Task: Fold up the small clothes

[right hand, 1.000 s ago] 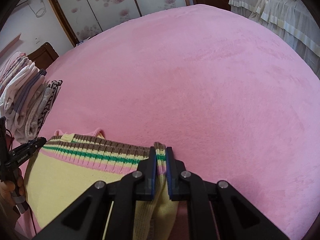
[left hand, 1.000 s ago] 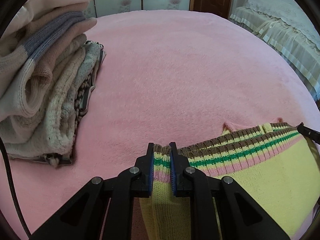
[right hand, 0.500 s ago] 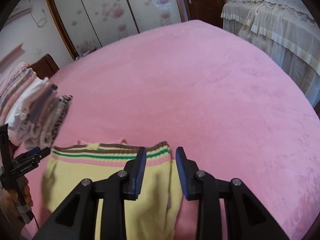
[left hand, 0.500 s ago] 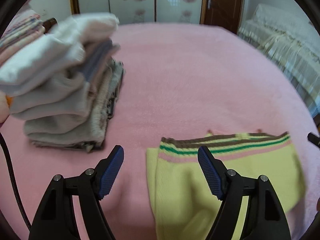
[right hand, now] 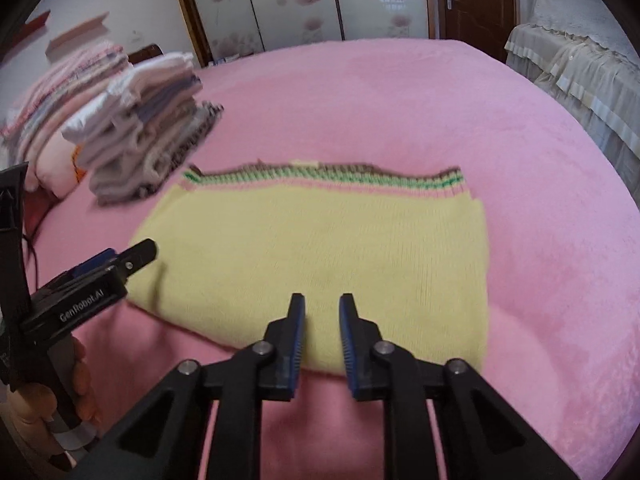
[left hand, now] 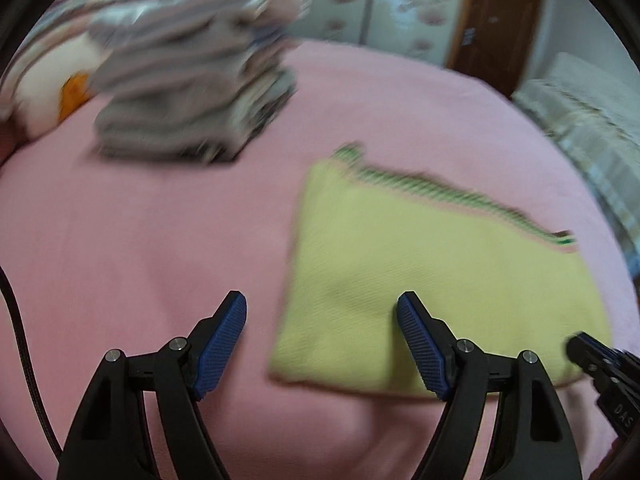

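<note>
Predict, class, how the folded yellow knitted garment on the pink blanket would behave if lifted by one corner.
The yellow knitted garment is soft ribbed knit, so it would probably droop. Its layers lie loose, so the fold might open. It likely drags on the plush pink blanket rather than sliding.

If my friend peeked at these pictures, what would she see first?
Probably the yellow sweater with its striped hem, lying folded flat in the middle of the big pink bed. Next, the tall pile of folded clothes behind it to the left. Both black grippers, left and right, hang open over the sweater's near edge, holding nothing.
</note>
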Demonstrator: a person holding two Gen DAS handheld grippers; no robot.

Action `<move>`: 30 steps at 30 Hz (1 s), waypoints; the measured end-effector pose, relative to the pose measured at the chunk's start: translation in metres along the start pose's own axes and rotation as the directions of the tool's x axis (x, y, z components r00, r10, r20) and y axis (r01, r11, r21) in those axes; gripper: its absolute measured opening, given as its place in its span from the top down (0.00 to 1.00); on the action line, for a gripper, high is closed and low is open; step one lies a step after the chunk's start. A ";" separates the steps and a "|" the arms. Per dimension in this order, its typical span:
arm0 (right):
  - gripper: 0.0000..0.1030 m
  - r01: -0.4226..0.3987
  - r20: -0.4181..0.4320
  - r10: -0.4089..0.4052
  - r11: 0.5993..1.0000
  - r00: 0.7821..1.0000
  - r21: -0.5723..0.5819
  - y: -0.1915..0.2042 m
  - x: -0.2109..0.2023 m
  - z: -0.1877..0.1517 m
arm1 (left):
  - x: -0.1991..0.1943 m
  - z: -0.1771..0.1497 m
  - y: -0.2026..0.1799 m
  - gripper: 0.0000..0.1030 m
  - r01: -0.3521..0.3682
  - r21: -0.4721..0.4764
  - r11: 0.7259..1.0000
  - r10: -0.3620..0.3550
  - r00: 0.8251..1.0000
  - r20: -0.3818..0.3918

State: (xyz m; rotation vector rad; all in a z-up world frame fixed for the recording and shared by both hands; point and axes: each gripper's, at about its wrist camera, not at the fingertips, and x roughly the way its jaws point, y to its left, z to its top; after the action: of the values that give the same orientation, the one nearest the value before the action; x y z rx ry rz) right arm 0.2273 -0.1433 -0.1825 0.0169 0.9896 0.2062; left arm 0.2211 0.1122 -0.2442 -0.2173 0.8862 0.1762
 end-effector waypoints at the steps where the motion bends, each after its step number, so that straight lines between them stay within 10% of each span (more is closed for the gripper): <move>1: 0.88 0.023 -0.009 -0.022 1.000 1.000 0.011 -0.005 0.003 -0.003 | 0.007 -0.003 0.011 0.25 -0.002 -0.038 0.999 0.001 1.000 -0.023; 3: 1.00 0.037 -0.021 -0.036 0.997 0.999 0.065 -0.025 0.006 -0.008 | 0.014 -0.005 0.026 0.24 0.033 -0.078 0.996 -0.037 0.998 -0.044; 20: 1.00 -0.034 0.045 0.028 0.991 0.999 0.130 -0.046 -0.029 0.001 | -0.014 0.021 0.032 0.24 0.089 -0.112 0.990 -0.098 0.992 -0.075; 30: 1.00 -0.060 0.131 0.055 0.997 0.990 0.038 0.003 -0.048 0.026 | -0.042 -0.008 0.043 0.24 0.256 -0.356 0.899 -0.319 0.939 -0.128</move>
State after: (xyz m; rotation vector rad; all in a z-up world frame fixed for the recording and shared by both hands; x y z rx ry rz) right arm 0.2230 -0.1464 -0.1284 0.0965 0.8637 0.2340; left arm 0.1787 0.1485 -0.2215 -0.6902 0.9933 0.0273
